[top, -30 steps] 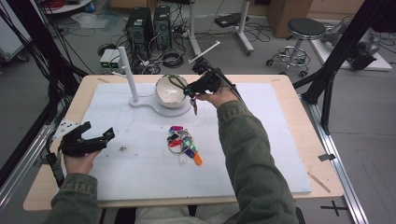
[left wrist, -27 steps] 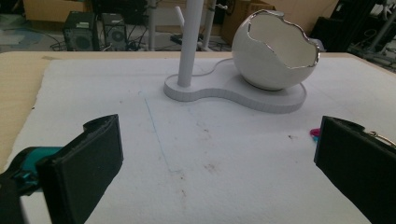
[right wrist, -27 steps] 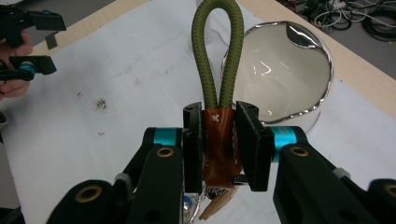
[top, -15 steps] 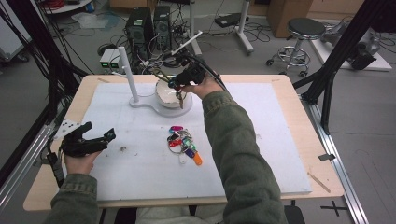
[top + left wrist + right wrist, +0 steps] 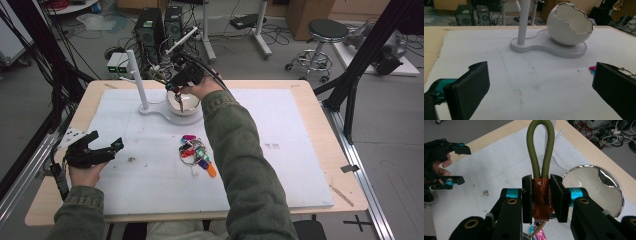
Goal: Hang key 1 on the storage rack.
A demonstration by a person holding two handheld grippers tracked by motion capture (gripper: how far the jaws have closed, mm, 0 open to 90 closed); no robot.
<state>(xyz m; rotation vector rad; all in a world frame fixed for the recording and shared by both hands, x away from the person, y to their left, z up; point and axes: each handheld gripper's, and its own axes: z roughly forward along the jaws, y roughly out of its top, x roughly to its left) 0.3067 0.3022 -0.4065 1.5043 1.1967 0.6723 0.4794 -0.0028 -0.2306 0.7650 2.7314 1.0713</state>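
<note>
the right gripper (image 5: 541,198) is clamped on a brown leather tab (image 5: 541,197) with white stitching, from which a green cord loop (image 5: 541,150) sticks out past the jaws. in the high view this gripper (image 5: 181,82) is held above the white egg-shaped bowl (image 5: 182,102) at the far side of the worktop (image 5: 310,95), with something thin hanging from it over the bowl's opening; what that is cannot be made out. the bowl has a jagged silvery rim and sits on a white figure-eight base (image 5: 549,46) beside an upright white post (image 5: 524,21).

the left gripper (image 5: 95,150) rests near the worktop's left edge, well apart from the bowl, its jaws spread wide and holding nothing. in its own view the two black pads (image 5: 474,85) frame the bare white mat (image 5: 536,75).

a bunch of colourful key tags on rings (image 5: 197,155) lies on the mat between the two grippers, near the person's right sleeve (image 5: 240,165).
</note>
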